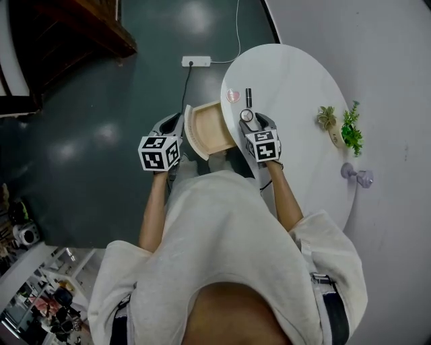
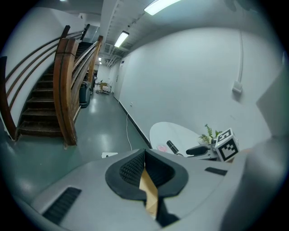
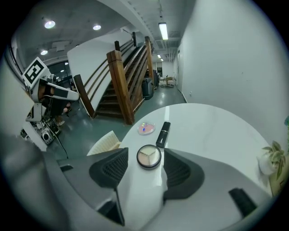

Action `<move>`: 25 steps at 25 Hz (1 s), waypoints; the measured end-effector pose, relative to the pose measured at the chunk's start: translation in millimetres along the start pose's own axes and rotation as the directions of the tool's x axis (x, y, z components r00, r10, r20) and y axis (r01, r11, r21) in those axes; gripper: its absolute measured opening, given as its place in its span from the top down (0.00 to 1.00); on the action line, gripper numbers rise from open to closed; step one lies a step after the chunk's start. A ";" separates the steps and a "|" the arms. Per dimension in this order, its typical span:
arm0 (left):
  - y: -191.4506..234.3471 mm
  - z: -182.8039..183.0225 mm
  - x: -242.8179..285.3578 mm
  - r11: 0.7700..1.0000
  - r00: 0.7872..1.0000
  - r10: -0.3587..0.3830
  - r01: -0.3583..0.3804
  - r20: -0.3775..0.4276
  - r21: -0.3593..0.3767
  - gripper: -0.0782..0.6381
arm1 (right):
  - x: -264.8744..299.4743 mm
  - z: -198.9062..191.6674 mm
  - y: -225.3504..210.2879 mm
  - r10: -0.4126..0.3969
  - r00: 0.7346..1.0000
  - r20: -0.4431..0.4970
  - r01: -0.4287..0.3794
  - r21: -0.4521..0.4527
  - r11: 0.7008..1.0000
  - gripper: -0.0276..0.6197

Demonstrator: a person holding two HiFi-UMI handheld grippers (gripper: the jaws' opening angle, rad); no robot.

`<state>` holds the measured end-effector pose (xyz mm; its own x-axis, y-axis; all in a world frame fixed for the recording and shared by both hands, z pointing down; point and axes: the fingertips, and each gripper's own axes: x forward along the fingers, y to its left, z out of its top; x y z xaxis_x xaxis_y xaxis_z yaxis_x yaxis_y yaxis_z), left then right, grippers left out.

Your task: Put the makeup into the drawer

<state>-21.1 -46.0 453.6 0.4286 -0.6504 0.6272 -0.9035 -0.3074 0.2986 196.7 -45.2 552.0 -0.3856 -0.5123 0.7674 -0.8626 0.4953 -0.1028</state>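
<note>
the head view looks steeply down from above the person's shoulders onto the round white counter (image 1: 303, 87), the open drawer (image 1: 210, 128) and the grey floor (image 1: 87, 135). the left gripper view sits low beside the counter, facing along its jaws toward a wooden staircase (image 2: 67, 90) and a corridor (image 2: 101, 103). the right gripper view rides close over the counter top, facing the same staircase. all three share the counter.

Glossy dark floor (image 1: 101, 101), white wall (image 3: 226, 67), wooden staircase (image 2: 67, 90), ceiling strip light (image 2: 160, 5)
</note>
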 end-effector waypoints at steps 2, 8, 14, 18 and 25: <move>6.8 -0.8 0.8 1.000 1.000 -0.008 0.008 0.000 -0.007 0.87 | 7.1 -2.7 -1.3 -0.006 1.000 -0.029 0.006 0.009 1.000 0.58; 29.2 2.8 -2.8 0.998 0.998 -0.057 0.057 -0.014 0.013 0.88 | 27.1 -12.4 -2.2 -0.039 0.994 -0.101 0.044 0.048 0.998 0.58; 54.1 3.4 -10.6 0.995 0.995 -0.094 0.094 -0.021 0.017 0.88 | 36.9 -20.5 -4.7 -0.077 0.980 -0.184 0.093 0.080 0.992 0.59; 64.4 1.3 -15.2 0.993 0.993 -0.113 0.114 -0.031 0.021 0.88 | 39.7 -19.2 -8.4 -0.098 0.971 -0.218 0.121 0.095 0.988 0.61; 78.5 -0.1 -19.9 0.992 0.992 -0.120 0.121 -0.032 0.022 0.87 | 39.4 -10.6 -8.7 -0.091 0.964 -0.252 0.115 0.082 0.990 0.62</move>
<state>-100.6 -57.1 464.7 0.5338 -0.5865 0.6092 -0.8450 -0.3988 0.3564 192.5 -62.2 589.8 -0.2104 -0.3624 0.9080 -0.9253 0.3734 -0.0654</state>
